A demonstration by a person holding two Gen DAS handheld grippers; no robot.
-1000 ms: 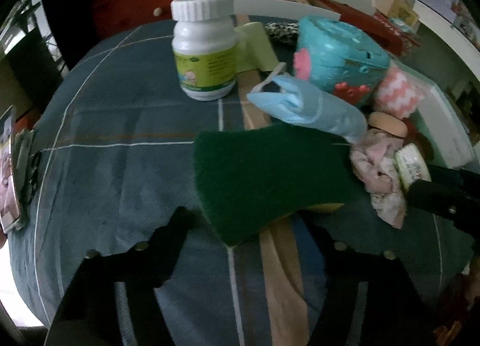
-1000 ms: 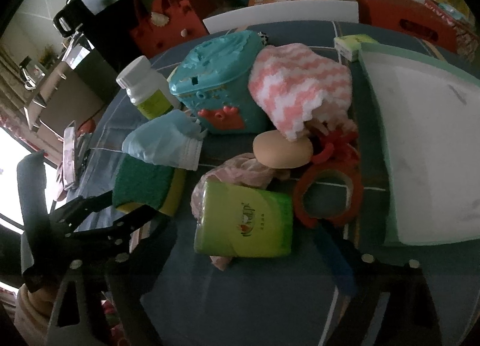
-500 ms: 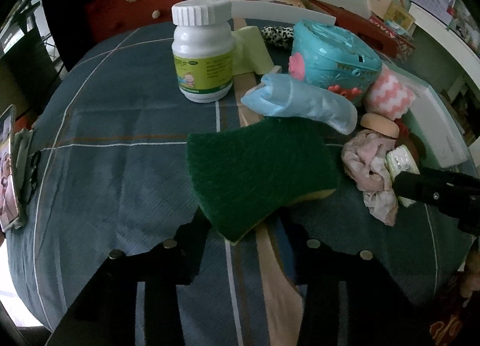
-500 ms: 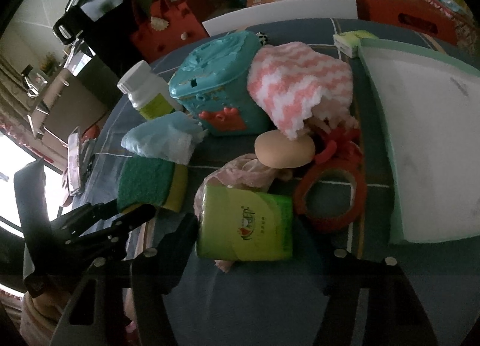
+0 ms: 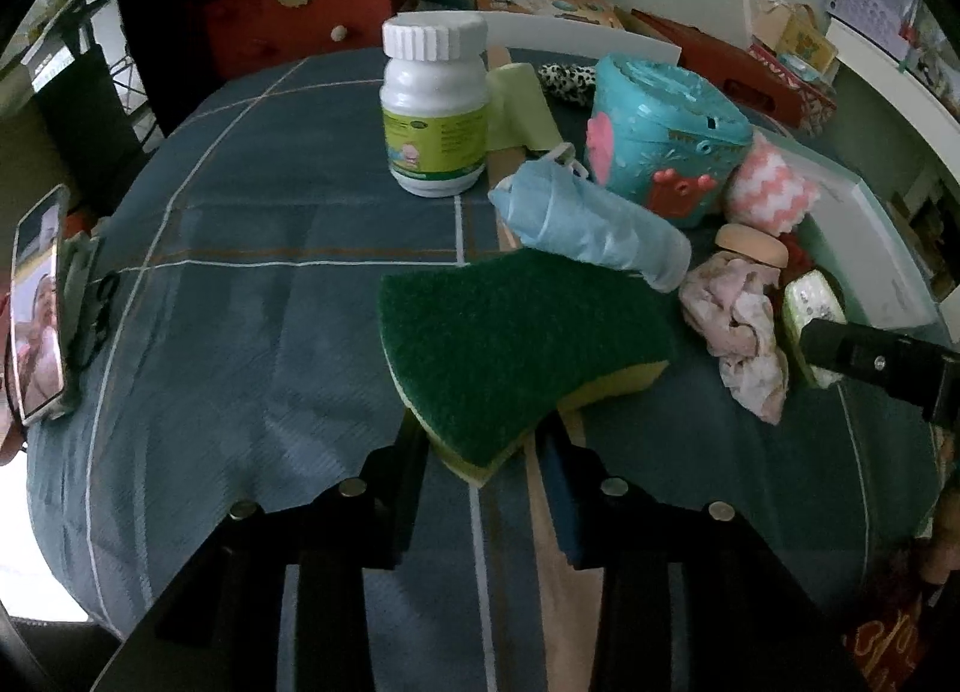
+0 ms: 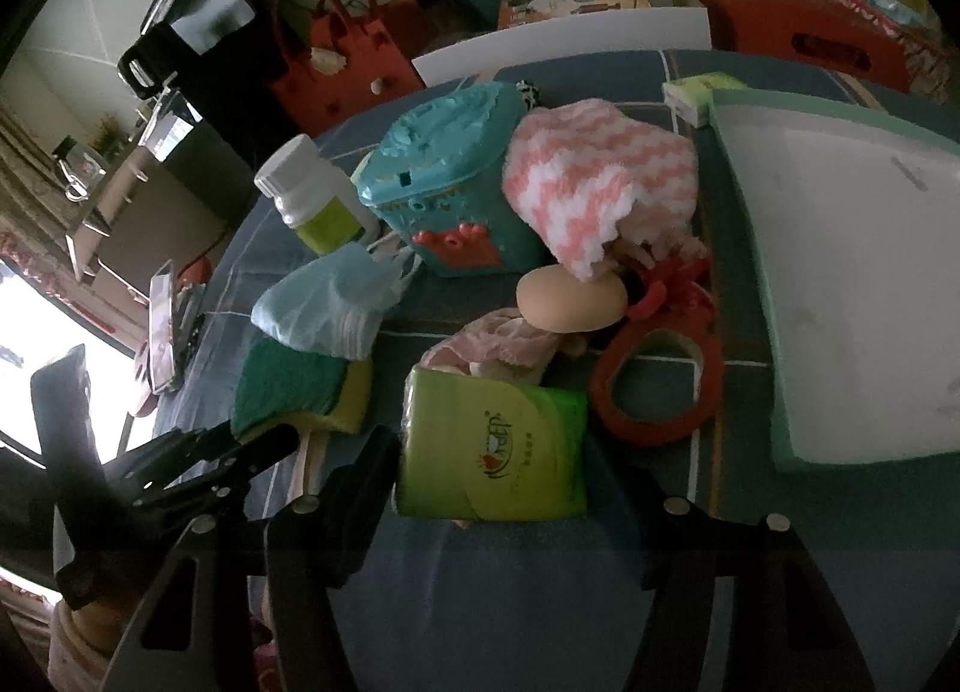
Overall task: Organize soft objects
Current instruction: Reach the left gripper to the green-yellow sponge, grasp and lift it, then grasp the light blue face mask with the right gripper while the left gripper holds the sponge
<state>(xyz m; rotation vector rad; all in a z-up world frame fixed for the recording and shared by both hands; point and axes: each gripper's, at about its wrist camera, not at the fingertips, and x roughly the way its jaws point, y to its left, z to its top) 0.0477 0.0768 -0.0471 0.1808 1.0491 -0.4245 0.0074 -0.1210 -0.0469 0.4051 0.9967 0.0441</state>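
My left gripper [image 5: 483,452] is shut on the near corner of a green-and-yellow scouring sponge [image 5: 516,350], seen also in the right wrist view [image 6: 300,386]. A blue face mask [image 5: 591,224] lies just behind the sponge. My right gripper [image 6: 510,488] is open around a green tissue pack [image 6: 498,452], fingers on either side. A pink cloth [image 6: 504,344], a beige puff [image 6: 570,299] and a pink-and-white knitted cloth [image 6: 600,182] lie beyond it.
A white pill bottle [image 5: 435,110], a teal toy box [image 5: 660,140], a red tape ring [image 6: 657,386] and a white tray [image 6: 852,284] at the right stand on the blue checked cloth [image 5: 240,248]. A phone [image 5: 36,308] leans at the left edge.
My left gripper's fingers have closed in onto the sponge's near corner. My right gripper has come closer to the tissue pack, its fingers now flanking it.
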